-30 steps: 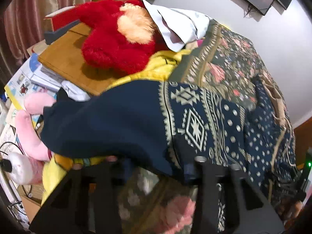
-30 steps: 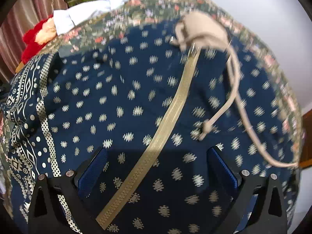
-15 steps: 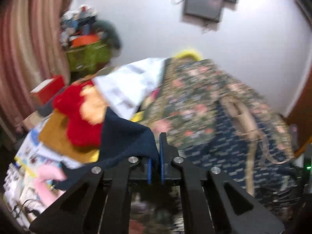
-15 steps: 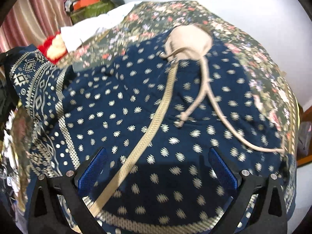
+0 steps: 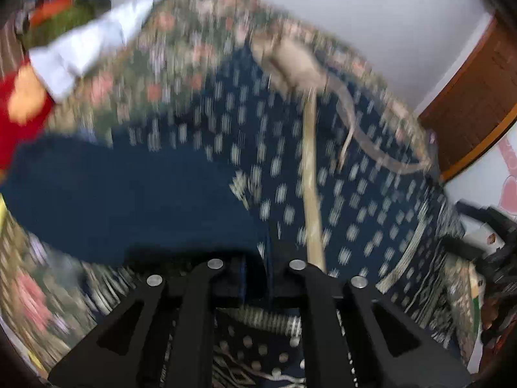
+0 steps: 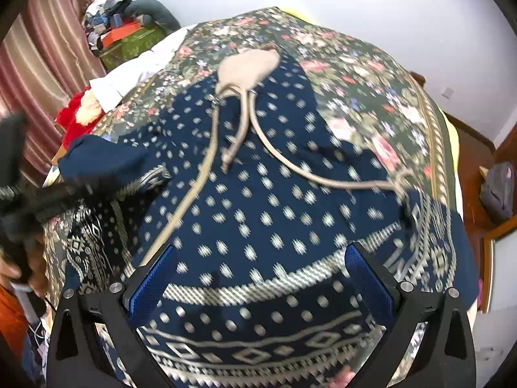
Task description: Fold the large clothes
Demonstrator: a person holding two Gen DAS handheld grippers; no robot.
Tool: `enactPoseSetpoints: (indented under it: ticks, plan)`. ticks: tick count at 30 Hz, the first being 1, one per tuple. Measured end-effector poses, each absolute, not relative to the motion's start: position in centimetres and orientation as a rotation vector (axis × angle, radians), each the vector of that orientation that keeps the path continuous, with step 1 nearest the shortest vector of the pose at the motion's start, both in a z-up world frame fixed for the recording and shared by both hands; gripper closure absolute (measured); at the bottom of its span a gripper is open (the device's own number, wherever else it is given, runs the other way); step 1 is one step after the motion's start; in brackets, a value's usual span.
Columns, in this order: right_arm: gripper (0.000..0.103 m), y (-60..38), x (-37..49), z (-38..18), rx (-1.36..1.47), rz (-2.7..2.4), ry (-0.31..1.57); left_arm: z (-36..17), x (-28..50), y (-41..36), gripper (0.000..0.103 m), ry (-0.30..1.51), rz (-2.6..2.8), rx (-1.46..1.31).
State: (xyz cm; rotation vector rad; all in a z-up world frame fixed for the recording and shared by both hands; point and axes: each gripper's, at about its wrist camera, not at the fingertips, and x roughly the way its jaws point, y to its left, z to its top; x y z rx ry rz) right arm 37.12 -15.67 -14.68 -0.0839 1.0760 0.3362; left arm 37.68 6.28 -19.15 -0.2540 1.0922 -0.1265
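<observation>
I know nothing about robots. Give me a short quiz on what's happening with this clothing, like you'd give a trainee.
1. True or false: the right gripper is wide open, gripping nothing.
2. What colour is the drawstring cord on the navy patterned garment? A) beige B) red C) green
3. Fill in: the garment lies spread on a bedspread with a ______ pattern.

Key: 1 true; 2 A; 3 floral.

No text, label, brand or number can be read anywhere.
</observation>
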Motion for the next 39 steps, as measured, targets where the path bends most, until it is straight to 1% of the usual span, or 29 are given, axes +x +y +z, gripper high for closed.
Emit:
enactPoseSetpoints:
  ticks: [1, 2, 3, 6, 8, 12, 16, 18, 20, 22, 23, 24, 25, 27, 28, 30, 32, 34, 39]
  plan:
    - [0.000, -16.1, 37.0, -14.9, -0.078, 0.332, 1.081, -20.3, 37.3, 6.2, 0.080, 1.152, -0.125, -0.249]
    - [0.000, -16.5, 36.9, -15.1, -0.067, 0.328, 1.090, -21.0, 37.1, 6.2, 0.063, 1.192, -0.129, -0.248]
    - [0.000, -16.8, 36.9, -15.3, -0.058, 0.327, 1.096, -21.6, 36.6, 6.4, 0.054, 1.220, -0.142, -0.256]
    - [0.000, -17.2, 37.0, -15.9, -0.020, 0.324, 1.115, -21.8, 34.7, 7.6, 0.052, 1.225, -0.136, -0.277]
    - [0.000, -17.2, 37.1, -16.2, 0.006, 0.330, 1.123, -20.7, 33.5, 9.6, 0.050, 1.200, -0.120, -0.308]
    - [0.000, -16.4, 37.7, -16.4, 0.027, 0.341, 1.129, -17.9, 31.6, 15.6, 0.036, 1.076, -0.022, -0.410]
    - [0.000, -14.8, 38.2, -16.8, 0.011, 0.354, 1.136, -17.5, 31.6, 21.4, 0.035, 1.024, 0.118, -0.508]
    - [0.000, -14.0, 38.5, -17.1, 0.001, 0.363, 1.147, -18.3, 32.1, 24.4, 0.035, 1.023, 0.186, -0.567]
    - [0.000, -12.9, 38.8, -17.5, -0.019, 0.368, 1.160, -19.1, 32.6, 25.8, 0.035, 1.017, 0.227, -0.594]
    - [0.000, -11.9, 39.0, -17.8, -0.045, 0.370, 1.168, -19.9, 33.4, 27.0, 0.036, 1.003, 0.270, -0.604]
    - [0.000, -11.4, 39.1, -18.0, -0.058, 0.372, 1.170, -20.1, 33.8, 27.3, 0.040, 0.992, 0.282, -0.601]
    - [0.000, -10.9, 39.2, -18.1, -0.071, 0.376, 1.172, -20.2, 34.0, 27.4, 0.046, 0.984, 0.293, -0.596]
    - [0.000, -10.7, 39.3, -18.2, -0.080, 0.380, 1.172, -20.4, 34.6, 27.7, 0.050, 0.979, 0.306, -0.581]
    - [0.000, -10.2, 39.2, -18.2, -0.093, 0.386, 1.168, -20.7, 35.8, 27.8, 0.075, 0.981, 0.331, -0.541]
    - [0.000, -10.1, 39.2, -18.2, -0.094, 0.388, 1.164, -20.7, 36.3, 27.8, 0.079, 0.992, 0.352, -0.504]
    - [0.000, -10.2, 39.2, -18.0, -0.091, 0.389, 1.159, -20.5, 37.1, 27.3, 0.092, 1.003, 0.361, -0.439]
    - [0.000, -10.6, 39.1, -17.8, -0.081, 0.388, 1.153, -19.8, 37.9, 25.5, 0.092, 1.010, 0.357, -0.342]
    - [0.000, -11.2, 38.9, -17.4, -0.071, 0.381, 1.144, -18.2, 38.1, 23.2, 0.093, 0.976, 0.325, -0.258]
    - [0.000, -14.0, 38.4, -15.9, -0.040, 0.349, 1.106, -12.2, 38.2, 16.1, 0.093, 0.851, 0.158, -0.146]
